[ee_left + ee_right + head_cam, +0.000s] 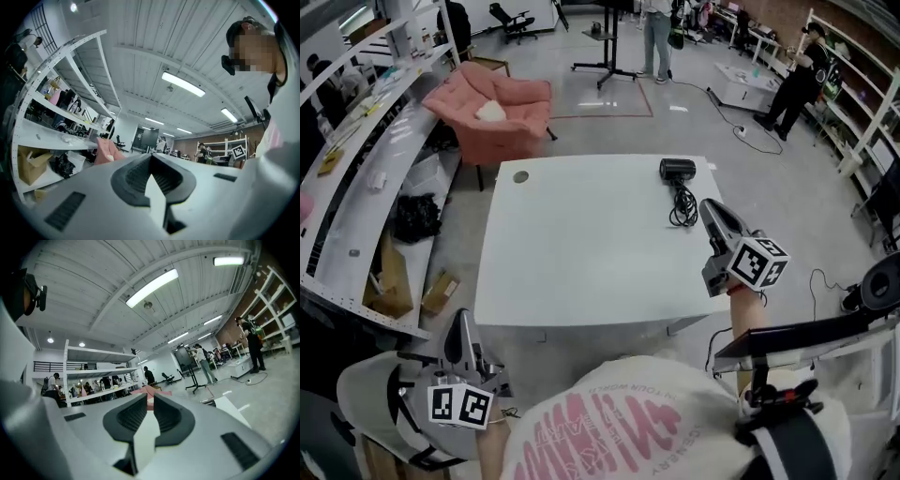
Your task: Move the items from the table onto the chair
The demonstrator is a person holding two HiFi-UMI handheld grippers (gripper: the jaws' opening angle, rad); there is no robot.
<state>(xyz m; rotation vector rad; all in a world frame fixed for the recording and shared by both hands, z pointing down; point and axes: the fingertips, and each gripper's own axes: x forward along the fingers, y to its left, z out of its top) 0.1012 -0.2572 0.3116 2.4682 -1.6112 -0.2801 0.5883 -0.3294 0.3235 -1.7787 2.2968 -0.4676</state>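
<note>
A black corded appliance [678, 171] lies on white table [581, 253]; pink armchair [514, 105] beyond.

Seat of pink chair [511, 103]: pale lump [490, 111], too small to name. At table [581, 262] corner, round spot [520, 176]: same. Far end, standing person [656, 42]: upper body cut off by top edge. From left gripper [150, 157] camera, chair mostly hidden behind gripper body. From right gripper [147, 399], only a pink scrap past the jaw tips.

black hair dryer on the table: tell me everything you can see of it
The hair dryer is a small black unit that looks like plastic, lying near the far right corner of the white table. Its black cord runs from it toward the person and sits in a loose bundle on the tabletop. Only the table touches it. Finer details are too small to tell.
</note>
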